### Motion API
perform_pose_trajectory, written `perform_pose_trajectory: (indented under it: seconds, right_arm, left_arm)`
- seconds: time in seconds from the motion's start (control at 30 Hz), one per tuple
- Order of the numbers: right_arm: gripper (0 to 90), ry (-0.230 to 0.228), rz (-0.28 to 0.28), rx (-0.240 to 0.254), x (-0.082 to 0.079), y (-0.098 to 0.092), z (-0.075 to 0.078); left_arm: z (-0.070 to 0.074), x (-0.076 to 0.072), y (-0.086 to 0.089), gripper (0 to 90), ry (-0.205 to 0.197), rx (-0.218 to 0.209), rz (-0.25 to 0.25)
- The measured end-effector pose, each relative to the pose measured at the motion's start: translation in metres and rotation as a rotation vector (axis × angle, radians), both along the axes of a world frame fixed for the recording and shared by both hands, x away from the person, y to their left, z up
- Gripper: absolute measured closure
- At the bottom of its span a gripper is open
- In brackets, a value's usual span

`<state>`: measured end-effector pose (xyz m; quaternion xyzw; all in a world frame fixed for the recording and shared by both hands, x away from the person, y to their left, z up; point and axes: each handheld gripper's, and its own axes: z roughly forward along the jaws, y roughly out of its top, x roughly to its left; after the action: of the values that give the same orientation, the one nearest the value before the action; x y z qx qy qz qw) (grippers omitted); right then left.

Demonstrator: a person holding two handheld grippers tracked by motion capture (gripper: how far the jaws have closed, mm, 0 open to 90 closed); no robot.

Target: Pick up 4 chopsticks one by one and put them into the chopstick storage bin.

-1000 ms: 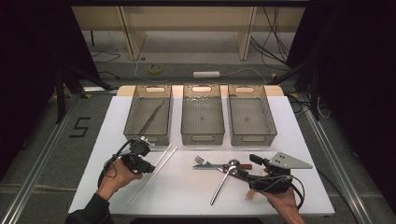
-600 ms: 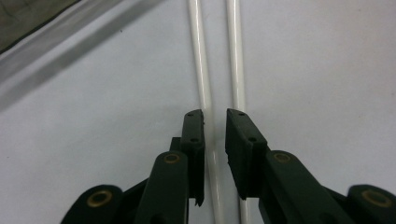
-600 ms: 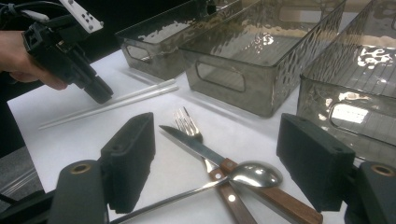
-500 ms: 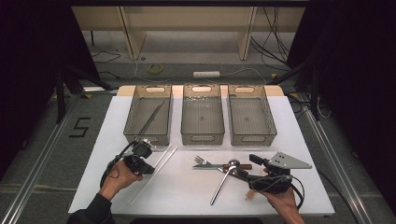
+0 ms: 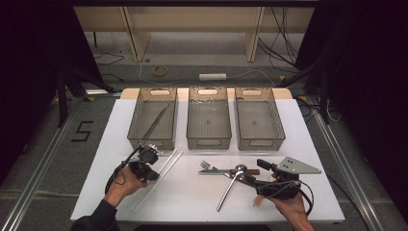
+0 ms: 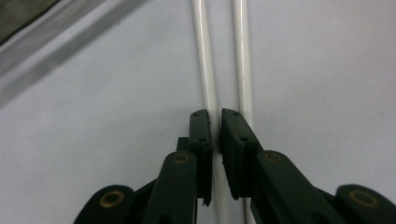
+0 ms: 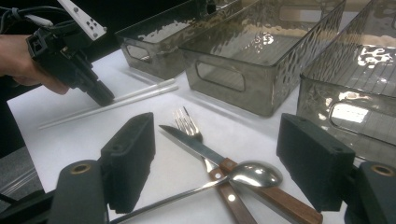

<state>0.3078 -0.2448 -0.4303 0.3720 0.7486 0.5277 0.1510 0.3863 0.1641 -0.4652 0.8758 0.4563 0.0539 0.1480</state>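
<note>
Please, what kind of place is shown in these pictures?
Probably a lab or studio bench for recording handling work, not a kitchen: a white table under dark curtains, loose cables on the floor behind, and three smoky plastic bins in a row for sorting cutlery.

High view: fixed overhead, looks forward and down over the whole white table (image 5: 192, 202). Left gripper view: very close, aimed down along two white chopsticks (image 6: 205, 56). Right gripper view: low, near the tabletop, faces across toward the trays (image 7: 243, 60). All three views share the chopsticks.
</note>
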Motion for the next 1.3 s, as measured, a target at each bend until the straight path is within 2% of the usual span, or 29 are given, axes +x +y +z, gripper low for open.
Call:
perform_pose_trajectory:
  seconds: [0.33, 0.47, 0.67, 0.97, 1.3]
  right_arm:
    - [29.1, -0.001, -0.002, -0.003, 0.0000, -0.0002, -0.0001]
    - [29.2, 0.000, -0.001, -0.005, -0.0001, 0.0001, -0.0002]
    - [29.2, -0.001, -0.002, -0.004, 0.0000, -0.0003, -0.0001]
    - [29.2, -0.003, -0.001, -0.005, 0.0000, -0.0006, 0.0002]
    - [29.2, -0.003, -0.001, -0.003, 0.0000, -0.0007, 0.0004]
  left_arm:
    - [-0.0003, -0.0016, -0.0020, 83.5, -0.011, 0.008, 0.032]
    - [-0.0008, -0.0017, -0.0002, 84.1, -0.008, -0.010, 0.049]
    - [-0.0004, -0.0023, 0.0000, 84.6, -0.011, -0.006, 0.042]
    - [0.0006, -0.0018, 0.0018, 84.7, -0.021, -0.039, 0.040]
    - [0.0080, -0.0028, 0.0077, 84.7, -0.033, -0.074, 0.019]
